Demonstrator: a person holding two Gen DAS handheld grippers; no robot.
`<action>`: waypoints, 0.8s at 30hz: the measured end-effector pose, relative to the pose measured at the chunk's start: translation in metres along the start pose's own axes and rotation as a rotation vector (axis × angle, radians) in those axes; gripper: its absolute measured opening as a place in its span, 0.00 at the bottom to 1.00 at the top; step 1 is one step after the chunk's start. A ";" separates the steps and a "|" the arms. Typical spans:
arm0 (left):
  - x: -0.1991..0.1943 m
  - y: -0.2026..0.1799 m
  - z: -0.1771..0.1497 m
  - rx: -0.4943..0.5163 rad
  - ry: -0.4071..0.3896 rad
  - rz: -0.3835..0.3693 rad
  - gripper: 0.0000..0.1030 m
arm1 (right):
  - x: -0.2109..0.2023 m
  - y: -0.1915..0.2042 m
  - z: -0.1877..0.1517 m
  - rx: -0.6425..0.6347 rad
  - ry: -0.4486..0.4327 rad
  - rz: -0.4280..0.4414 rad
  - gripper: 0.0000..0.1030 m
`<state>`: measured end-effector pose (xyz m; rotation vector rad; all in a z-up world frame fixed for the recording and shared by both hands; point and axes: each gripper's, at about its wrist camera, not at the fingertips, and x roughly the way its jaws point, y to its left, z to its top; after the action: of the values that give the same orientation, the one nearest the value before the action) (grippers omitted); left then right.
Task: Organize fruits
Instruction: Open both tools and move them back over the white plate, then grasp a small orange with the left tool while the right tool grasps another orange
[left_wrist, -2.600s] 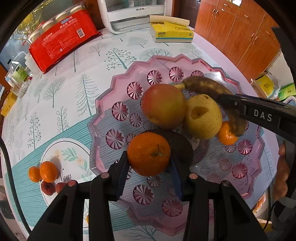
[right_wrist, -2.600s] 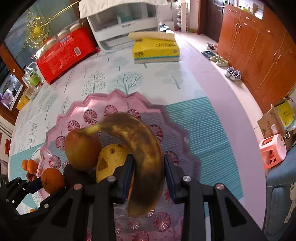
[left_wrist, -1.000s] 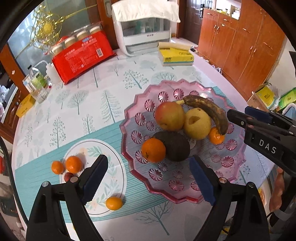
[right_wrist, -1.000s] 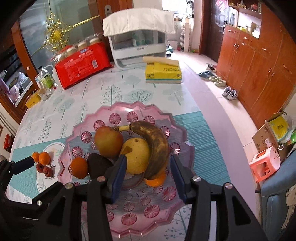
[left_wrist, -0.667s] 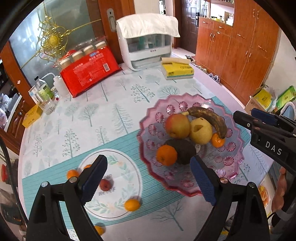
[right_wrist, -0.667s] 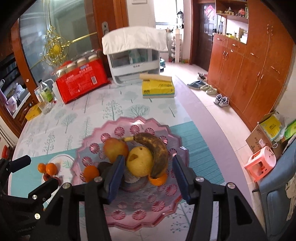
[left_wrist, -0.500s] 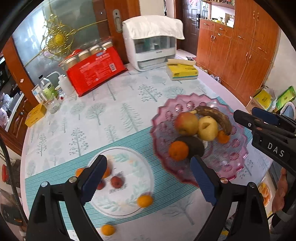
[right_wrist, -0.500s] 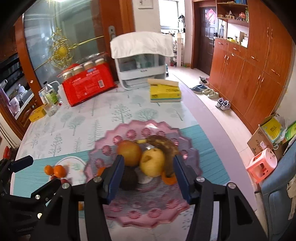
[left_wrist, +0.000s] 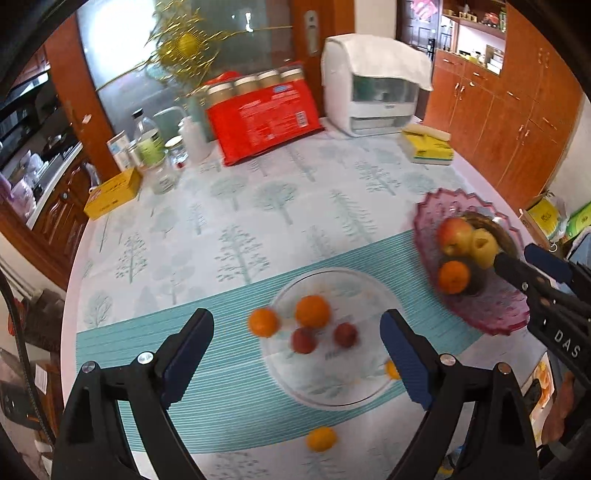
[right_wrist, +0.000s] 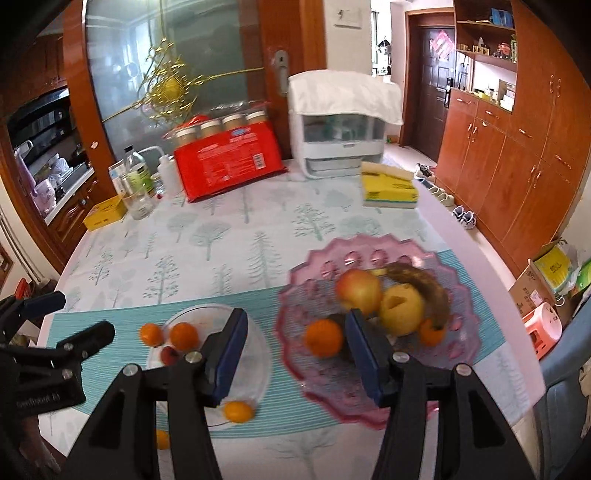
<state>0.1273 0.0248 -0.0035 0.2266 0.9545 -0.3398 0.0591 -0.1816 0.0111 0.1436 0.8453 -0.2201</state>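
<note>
The left gripper (left_wrist: 295, 350) is hovering above the table with its blue-padded jaws spread wide and nothing between them. The right gripper (right_wrist: 295, 354) is also hanging empty; its jaws have just been opening and are standing apart, with no fruit pinched between the pads.

Nearest the left gripper, a small loose orange (left_wrist: 320, 438) is lying on the teal striped band of the tree-printed tablecloth (left_wrist: 236, 206). Just beyond it, the clear round glass plate (left_wrist: 332, 397) is carrying a larger orange (left_wrist: 312, 311) and two small red fruits (left_wrist: 303, 340), while another small orange (left_wrist: 263, 322) is sitting at the plate's left edge and one more is peeking out at its right edge, behind the gripper's finger.

To the right, the scalloped pink plastic fruit tray (right_wrist: 373, 406) is holding an orange (right_wrist: 323, 338), a dark rounded fruit partly hidden behind the right gripper's finger, a red-and-yellow apple (right_wrist: 359, 286), a yellow pear (right_wrist: 400, 304), a browned banana (right_wrist: 421, 282) and a small orange tucked beside the pear.

Farther back, a yellow tissue pack (right_wrist: 389, 186), a red shrink-wrapped pack of jars (right_wrist: 227, 160), a white cloth-covered appliance (right_wrist: 341, 125), several bottles and a glass, and a small yellow box (right_wrist: 105, 216) are standing along the table's far side.
</note>
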 end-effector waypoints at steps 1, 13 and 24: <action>0.003 0.009 -0.003 -0.002 0.006 0.002 0.88 | 0.004 0.010 -0.003 -0.003 0.011 0.006 0.54; 0.073 0.083 -0.025 -0.040 0.118 -0.060 0.88 | 0.077 0.092 -0.018 -0.062 0.216 0.123 0.54; 0.141 0.081 -0.026 0.013 0.201 -0.154 0.82 | 0.159 0.123 -0.021 -0.043 0.401 0.231 0.54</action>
<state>0.2135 0.0830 -0.1313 0.2022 1.1715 -0.4715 0.1766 -0.0798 -0.1176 0.2488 1.2214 0.0474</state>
